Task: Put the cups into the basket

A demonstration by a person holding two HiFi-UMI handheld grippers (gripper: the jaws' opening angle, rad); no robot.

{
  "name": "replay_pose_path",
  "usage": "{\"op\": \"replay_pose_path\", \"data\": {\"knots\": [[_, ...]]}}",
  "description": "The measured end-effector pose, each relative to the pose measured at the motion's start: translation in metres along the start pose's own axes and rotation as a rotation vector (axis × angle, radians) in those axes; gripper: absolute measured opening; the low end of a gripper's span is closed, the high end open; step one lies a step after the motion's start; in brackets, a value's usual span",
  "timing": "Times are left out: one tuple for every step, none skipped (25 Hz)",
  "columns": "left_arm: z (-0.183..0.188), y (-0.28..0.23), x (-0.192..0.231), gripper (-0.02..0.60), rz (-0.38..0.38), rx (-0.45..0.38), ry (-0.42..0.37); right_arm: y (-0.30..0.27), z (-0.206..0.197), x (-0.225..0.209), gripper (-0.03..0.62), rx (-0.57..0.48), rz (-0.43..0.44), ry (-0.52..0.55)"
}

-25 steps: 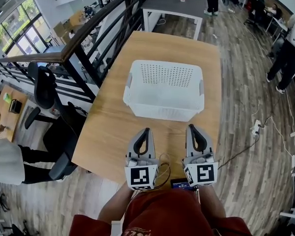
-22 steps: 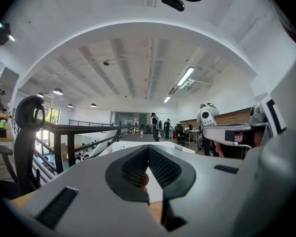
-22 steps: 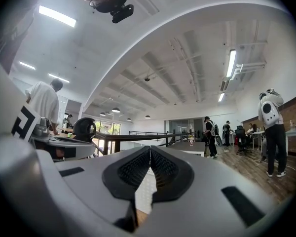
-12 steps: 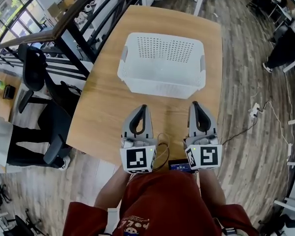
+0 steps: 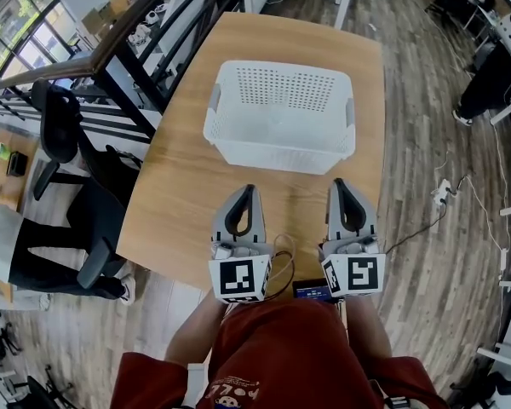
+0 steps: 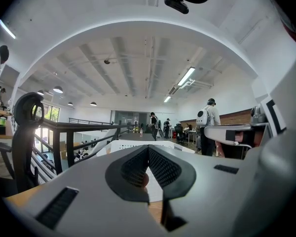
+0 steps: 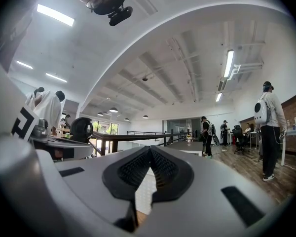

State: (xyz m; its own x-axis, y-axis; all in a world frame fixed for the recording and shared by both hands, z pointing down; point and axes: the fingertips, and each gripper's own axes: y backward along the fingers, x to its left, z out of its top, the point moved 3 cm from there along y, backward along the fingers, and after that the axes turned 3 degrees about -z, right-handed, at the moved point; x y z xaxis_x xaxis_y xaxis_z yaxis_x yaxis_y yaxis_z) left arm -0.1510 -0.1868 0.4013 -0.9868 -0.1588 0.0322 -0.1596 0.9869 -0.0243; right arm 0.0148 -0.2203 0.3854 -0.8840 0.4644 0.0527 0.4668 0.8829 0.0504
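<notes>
Nearest, the 2 hand-held grippers sit side by side over the near edge of the light wooden table (image 5: 180, 196). The left gripper (image 5: 248, 188) and the right gripper (image 5: 337, 182) both have their jaws pressed together on nothing. Beyond them, mid-table, stands the white perforated plastic basket (image 5: 281, 155), upright and apart from both.

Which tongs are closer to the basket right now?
Right, slightly. The right tongs sit just short of the basket, at its near right corner; the left tongs sit further back from its near wall.
</notes>
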Motion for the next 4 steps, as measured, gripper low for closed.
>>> {"op": "replay_pose_path", "data": {"knots": [[-0.0002, 0.0006, -0.0001, 0.008, 0.0, 0.0, 0.001, 0.0006, -0.0002, 0.0001, 0.011, 0.0, -0.001, 0.0], [-0.0003, 0.0011, 0.0, 0.008, 0.001, 0.0, 0.002, 0.0012, -0.0003, 0.0002, 0.011, 0.001, -0.001, 0.0], [-0.0003, 0.0015, 0.0001, 0.008, 0.002, 0.0, 0.002, 0.0016, -0.0002, 0.0002, 0.011, 0.001, -0.002, 0.0], [-0.0003, 0.0018, 0.0003, 0.008, 0.002, 0.0, 0.003, 0.002, -0.0001, 0.0002, 0.011, 0.001, -0.002, 0.0]]}}
